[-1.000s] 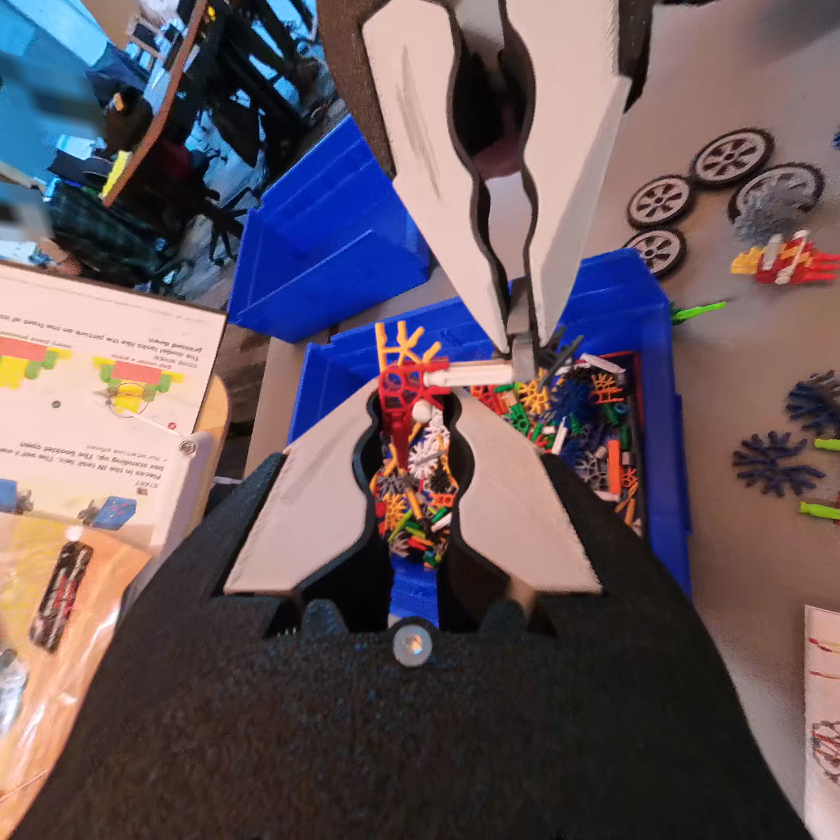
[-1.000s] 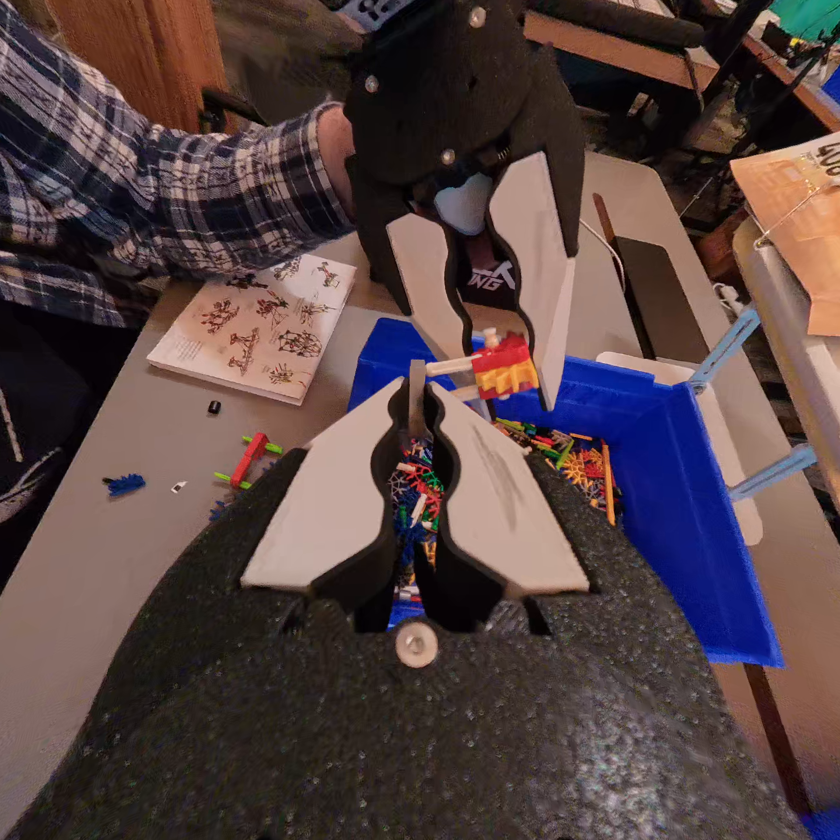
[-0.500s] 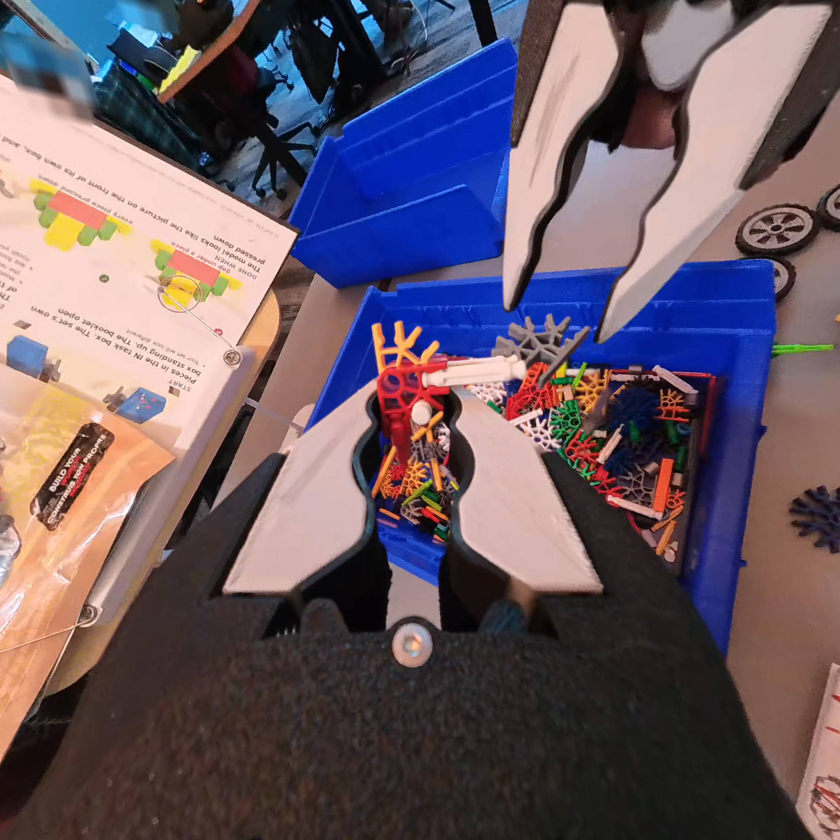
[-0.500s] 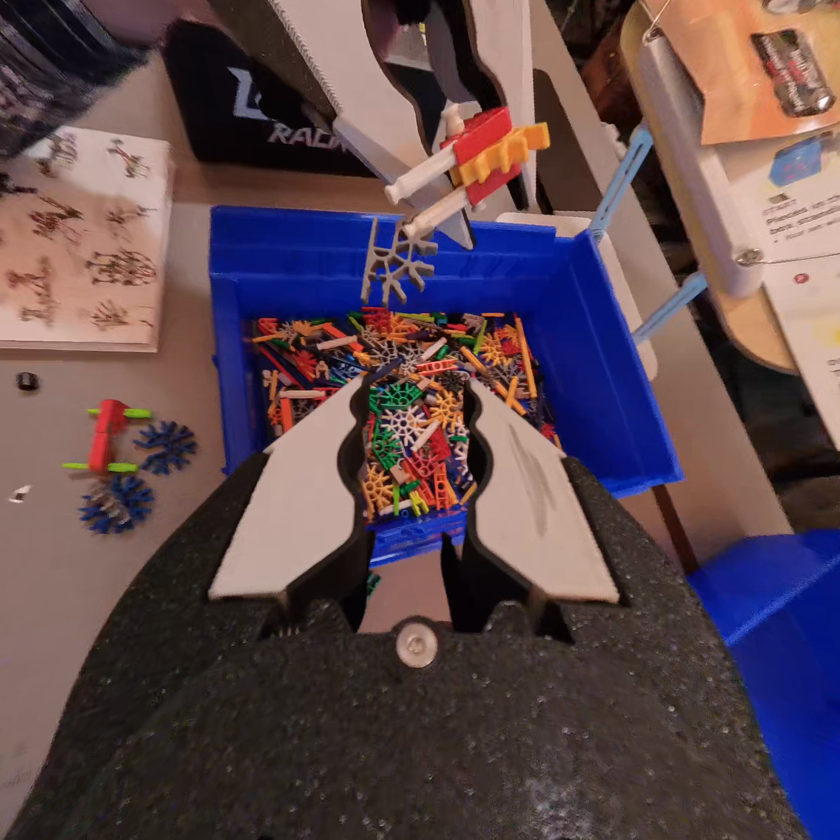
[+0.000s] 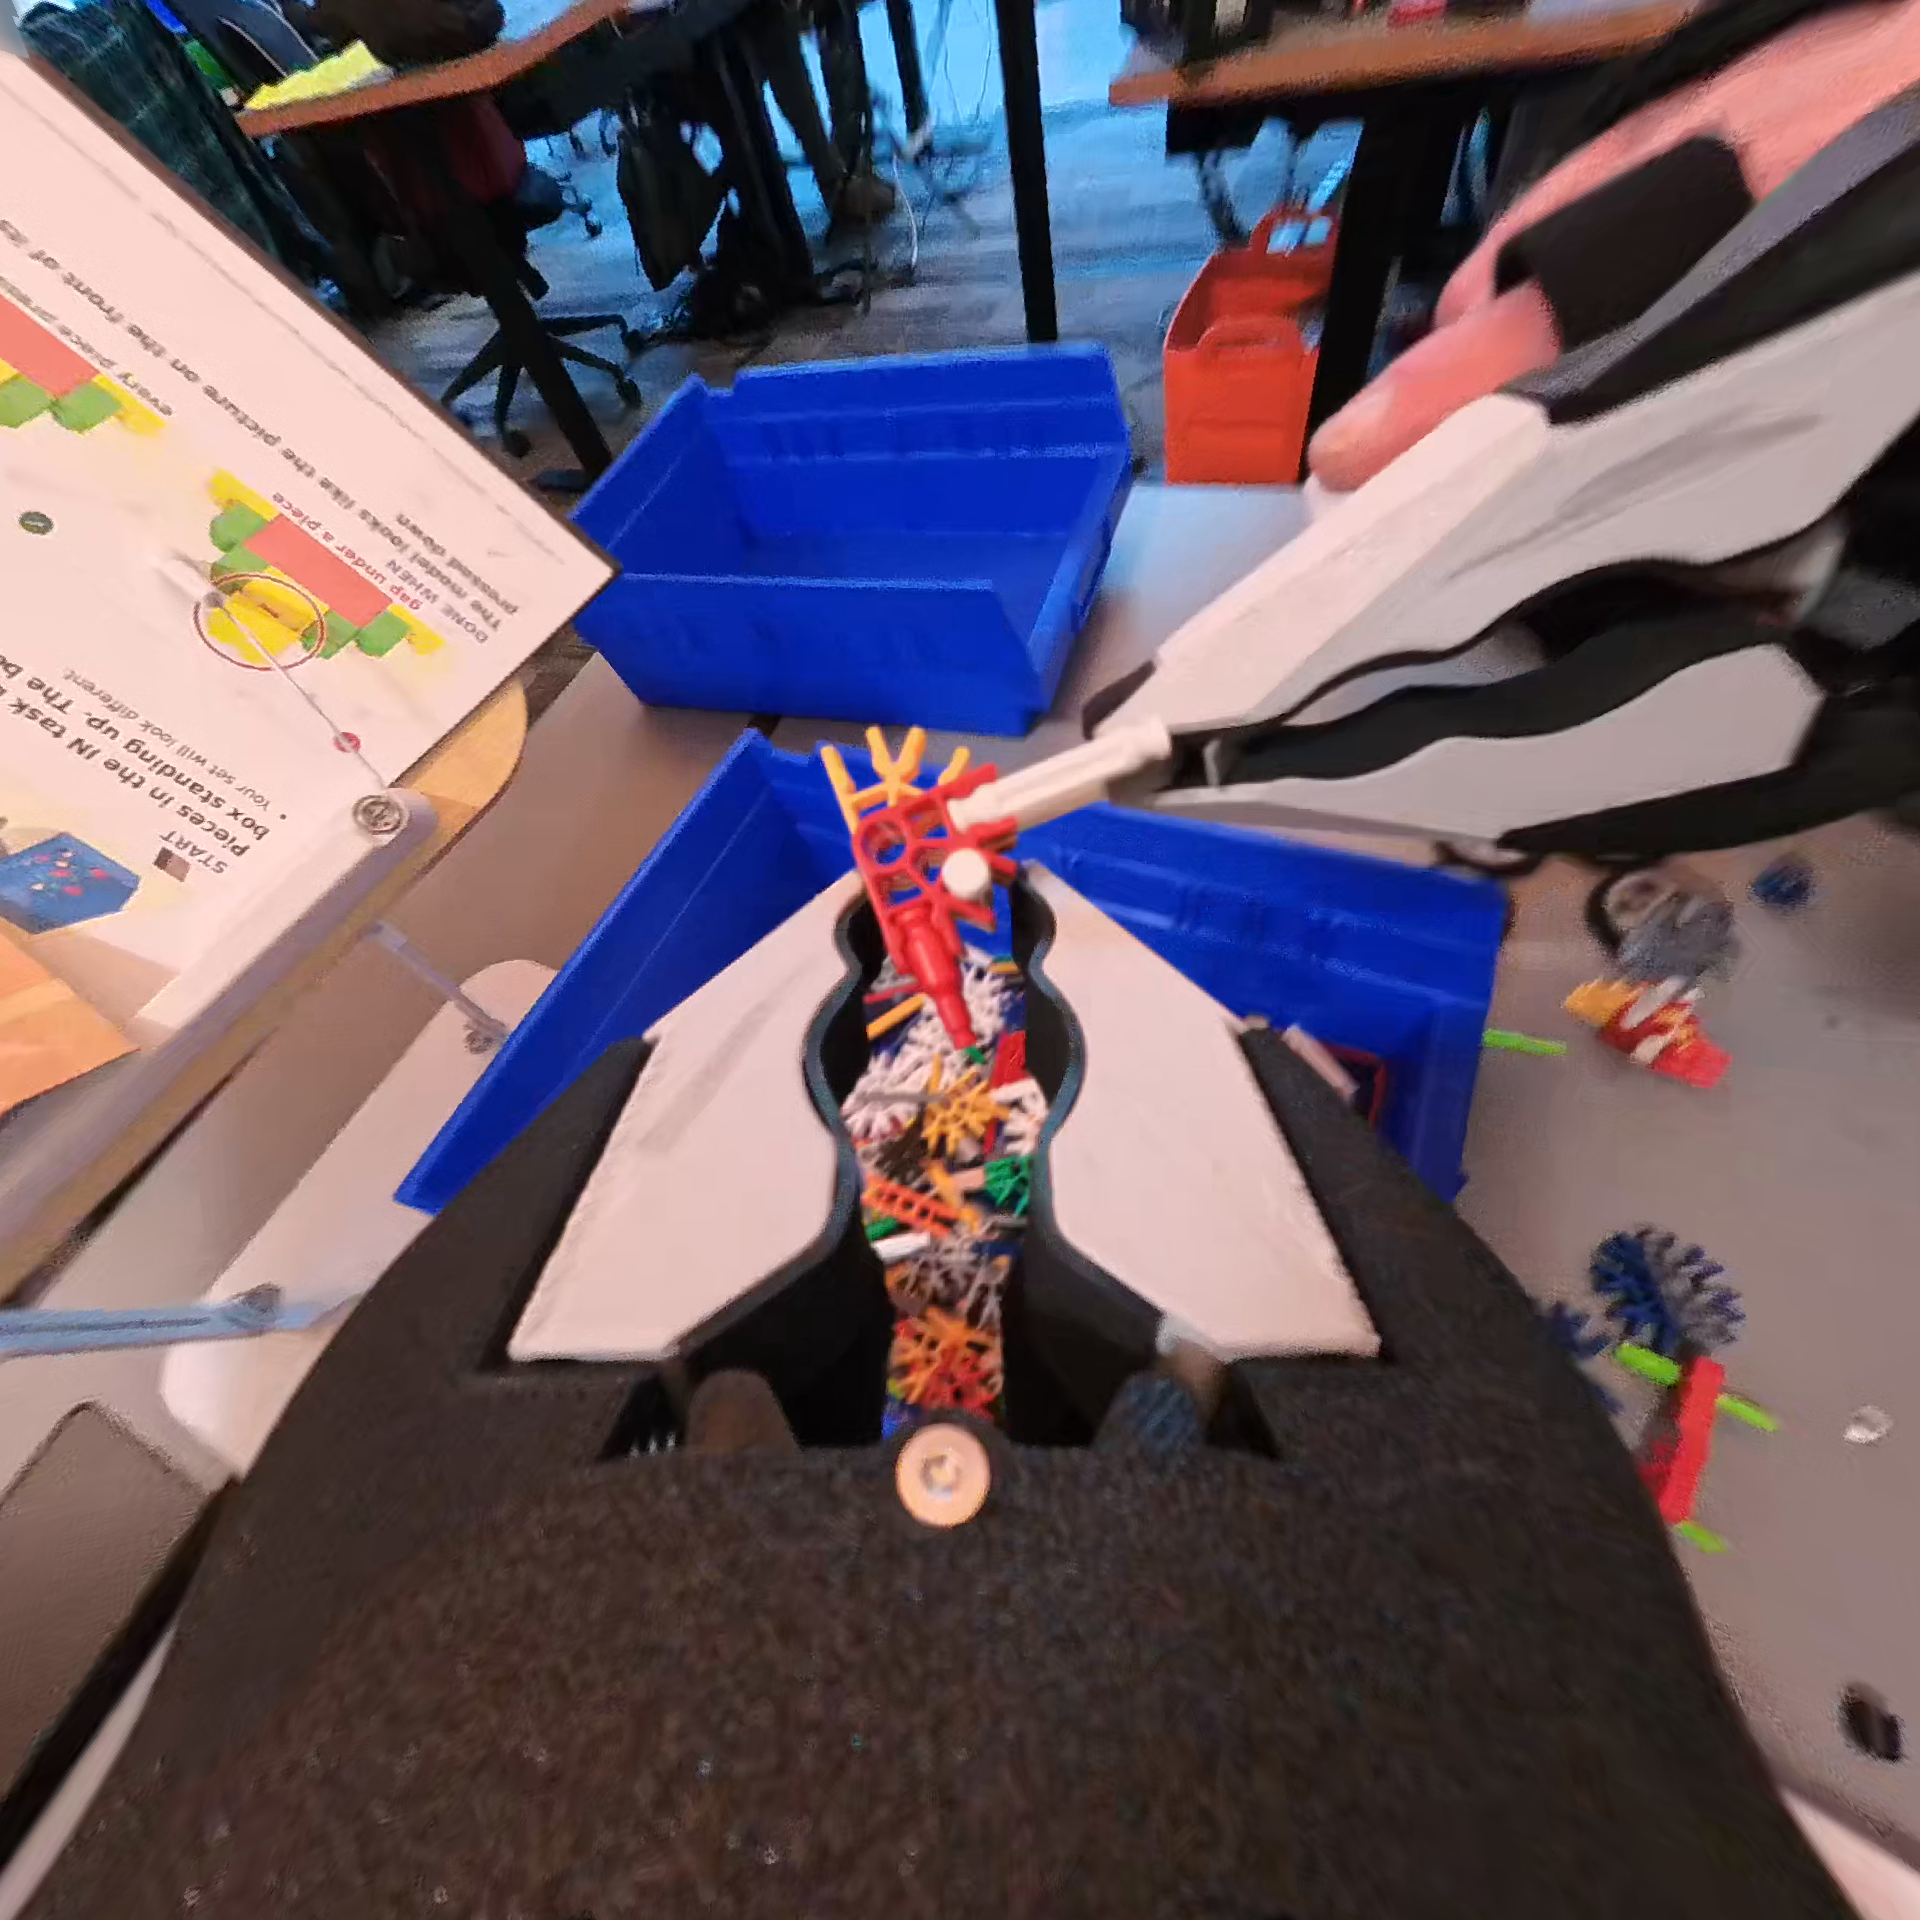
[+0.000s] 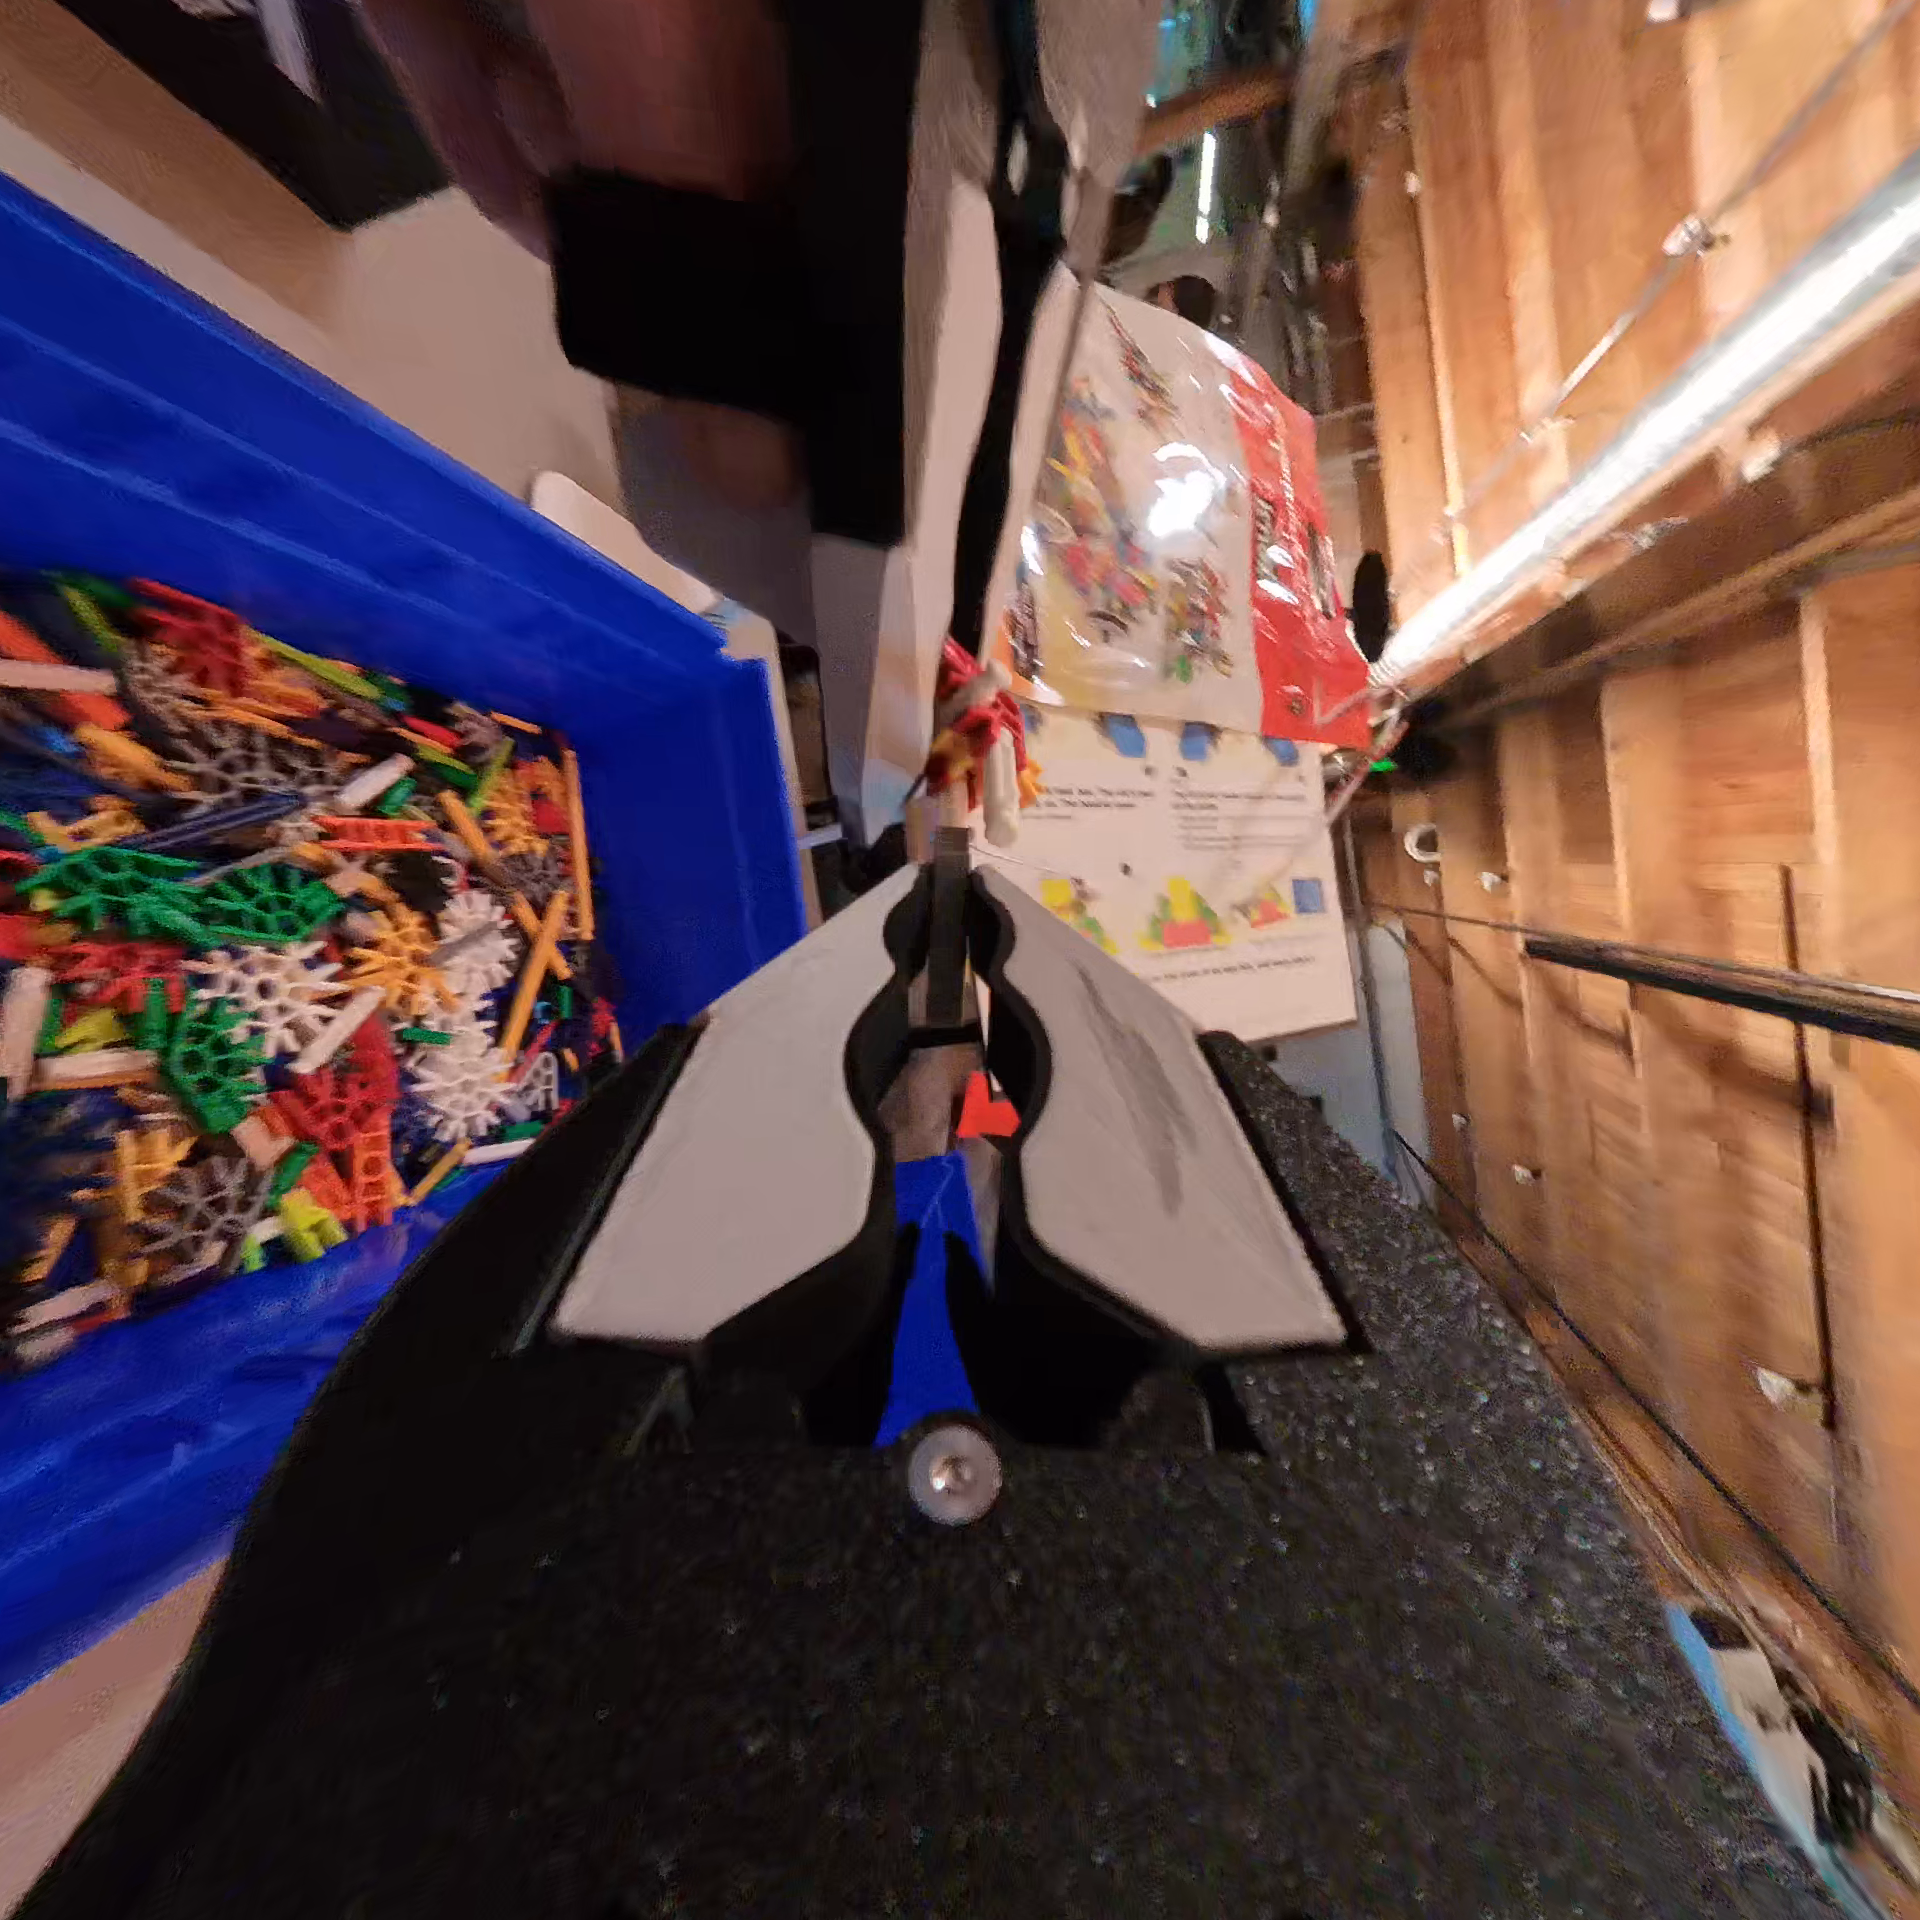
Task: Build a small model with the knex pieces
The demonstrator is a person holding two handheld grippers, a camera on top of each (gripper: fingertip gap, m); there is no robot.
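Two grippers meet over the blue bin (image 5: 1299,914) of mixed building pieces. Your left gripper (image 5: 940,883) is closed tight on a small red and yellow assembly (image 5: 904,842), which stands just above its fingertips with the yellow connector uppermost and a red rod running back down between the fingers.

A white rod (image 5: 1060,774) sticks out of that assembly, its long axis rising to your right, and its far end sits between the tips of your right gripper (image 5: 1153,748), closed around it.

From the right wrist view the right gripper (image 6: 945,873) shows its fingers nearly together on something thin and dark, with the assembly (image 6: 971,727) just past the tips.

Beside the bin stands a printed instruction sheet (image 5: 208,540); its writing is upside down. A second blue bin (image 5: 862,613) sits behind.
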